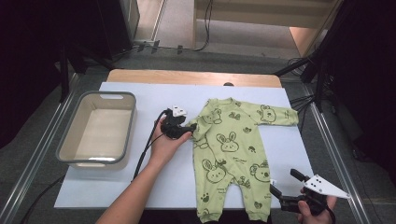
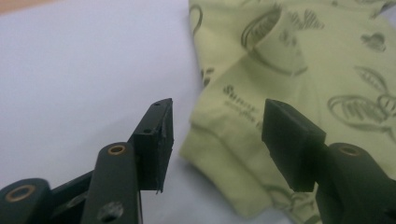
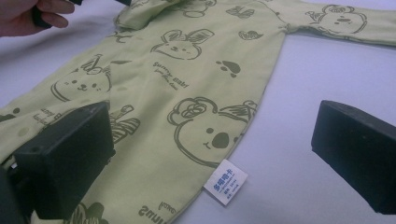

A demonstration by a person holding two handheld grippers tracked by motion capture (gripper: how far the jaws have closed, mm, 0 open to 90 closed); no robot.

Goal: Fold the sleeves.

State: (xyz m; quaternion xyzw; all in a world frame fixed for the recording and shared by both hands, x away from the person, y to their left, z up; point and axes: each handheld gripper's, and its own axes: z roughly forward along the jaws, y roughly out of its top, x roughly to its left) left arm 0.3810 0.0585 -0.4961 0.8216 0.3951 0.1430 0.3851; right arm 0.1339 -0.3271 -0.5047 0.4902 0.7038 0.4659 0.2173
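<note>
Left gripper [image 1: 190,127]: jaws apart, gripping nothing, folded sleeve cuff [image 2: 219,144] lying between them. Right gripper [image 1: 286,183]: wide open, empty, hovering by the romper [image 1: 231,151] leg near its label [image 3: 225,182]. Romper spread flat on white sheet [image 1: 116,182]; grey bin [image 1: 70,144] well left.

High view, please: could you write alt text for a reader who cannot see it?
A green baby romper lies flat on a white table. The left claw is at its folded sleeve, the right claw open near a leg, and a grey basin sits left.
</note>
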